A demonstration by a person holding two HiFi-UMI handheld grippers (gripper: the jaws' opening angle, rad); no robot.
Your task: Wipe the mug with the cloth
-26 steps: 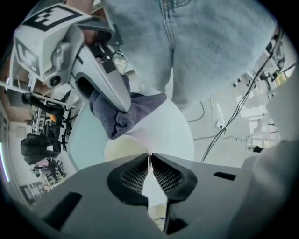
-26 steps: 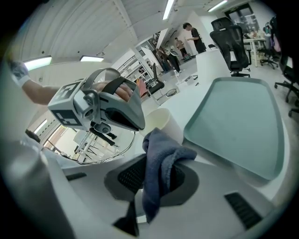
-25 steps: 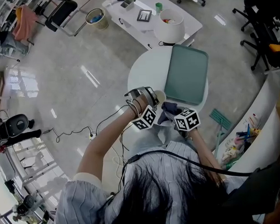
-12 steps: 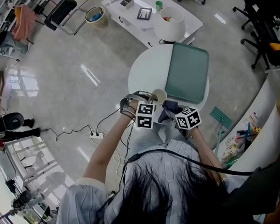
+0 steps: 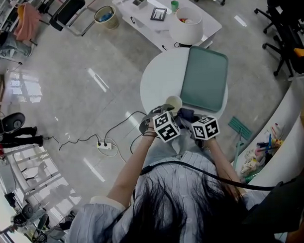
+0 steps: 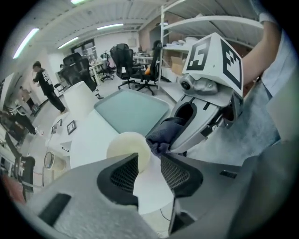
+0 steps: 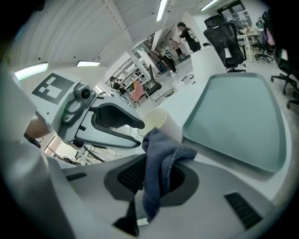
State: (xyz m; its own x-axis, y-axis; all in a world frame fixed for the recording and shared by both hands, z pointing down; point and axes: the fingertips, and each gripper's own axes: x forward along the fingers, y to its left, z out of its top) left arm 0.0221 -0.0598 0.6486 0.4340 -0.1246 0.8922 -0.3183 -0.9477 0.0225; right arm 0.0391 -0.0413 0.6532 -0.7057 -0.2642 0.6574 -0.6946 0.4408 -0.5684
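Note:
A cream mug [image 5: 173,103] stands near the front edge of the round white table [image 5: 158,76]. My left gripper [image 5: 158,113] is just short of it, and its jaws have just been opening. In the left gripper view they [image 6: 149,161] stand apart with nothing pressed between the pads, and the mug [image 6: 125,145] shows beyond the gap. My right gripper [image 5: 184,117] is shut on a dark blue cloth [image 7: 161,158], which hangs out of its jaws right beside the mug [image 7: 161,122]. The cloth [image 6: 163,133] touches the mug's side.
A green tray [image 5: 205,79] lies on the right half of the round table. Beyond it a white table [image 5: 153,16] carries a white lampshade [image 5: 185,26]. A bin [image 5: 104,16], a floor cable with power strip [image 5: 105,145] and office chairs [image 5: 283,19] surround the spot.
My left gripper has rolled over and drawn back from the mug's left side toward the person. The mug stays on the table. The right gripper and cloth have not moved.

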